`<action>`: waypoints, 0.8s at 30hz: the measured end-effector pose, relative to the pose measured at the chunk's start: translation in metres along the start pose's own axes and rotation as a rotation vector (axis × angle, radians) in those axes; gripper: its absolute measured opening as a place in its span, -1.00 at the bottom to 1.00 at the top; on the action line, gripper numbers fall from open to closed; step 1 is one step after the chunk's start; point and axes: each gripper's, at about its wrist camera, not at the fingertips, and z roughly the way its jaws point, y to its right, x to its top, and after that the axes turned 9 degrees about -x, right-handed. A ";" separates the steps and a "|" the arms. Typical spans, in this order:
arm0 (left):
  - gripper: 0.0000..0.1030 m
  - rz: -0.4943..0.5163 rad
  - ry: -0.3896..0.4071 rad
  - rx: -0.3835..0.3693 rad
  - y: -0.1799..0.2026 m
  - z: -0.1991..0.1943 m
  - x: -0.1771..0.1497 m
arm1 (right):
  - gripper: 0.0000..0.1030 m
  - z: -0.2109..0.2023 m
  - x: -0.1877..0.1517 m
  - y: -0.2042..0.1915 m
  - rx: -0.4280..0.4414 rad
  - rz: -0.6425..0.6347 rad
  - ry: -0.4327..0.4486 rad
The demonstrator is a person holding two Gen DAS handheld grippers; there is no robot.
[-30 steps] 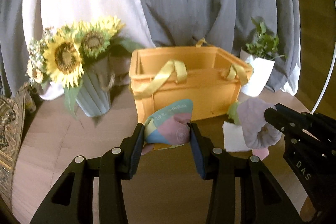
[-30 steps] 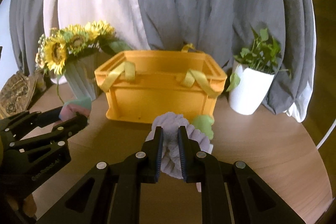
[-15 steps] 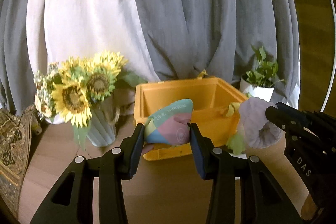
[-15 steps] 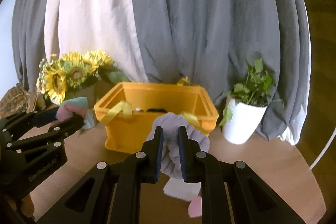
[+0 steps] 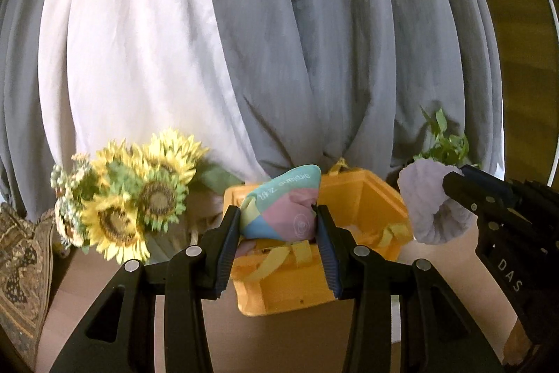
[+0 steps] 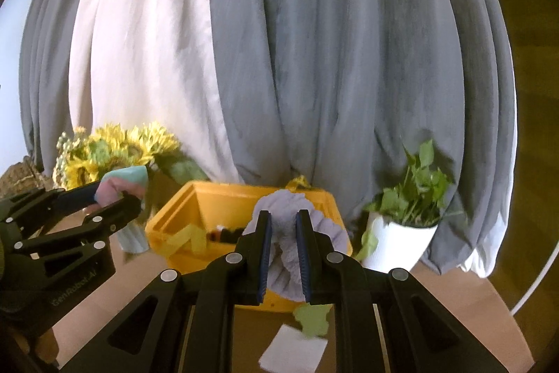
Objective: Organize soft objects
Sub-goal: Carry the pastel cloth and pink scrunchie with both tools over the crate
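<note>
Both tongs have risen since a second ago, and the open orange plastic crate (image 5: 363, 198) with yellow strap handles now sits below and just ahead of them. The left gripper (image 5: 278, 223) clamps a pastel patchwork cloth pouch (image 5: 283, 205) above the crate's near wall. The right gripper (image 6: 283, 235) squeezes a lavender fuzzy plush toy (image 6: 316, 229) over the crate's right end.

A home-like living corner — grey and white curtains (image 6: 279, 58) hang behind a wooden table (image 6: 436, 310) dressed with a sunflower bouquet (image 5: 132, 198), a white potted plant (image 6: 401, 233) and a yellow storage crate (image 6: 181, 226).
</note>
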 end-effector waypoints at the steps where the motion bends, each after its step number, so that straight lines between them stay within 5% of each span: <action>1: -0.18 0.004 0.005 0.001 0.001 0.002 0.003 | -0.69 0.002 0.002 0.001 0.000 0.000 0.007; 12: -0.18 0.034 0.041 0.003 0.005 0.033 0.028 | -0.69 0.028 0.025 0.008 0.006 0.004 0.061; 24: -0.18 0.042 -0.007 0.002 -0.003 0.088 0.031 | -0.69 0.079 0.027 0.010 0.022 0.010 0.026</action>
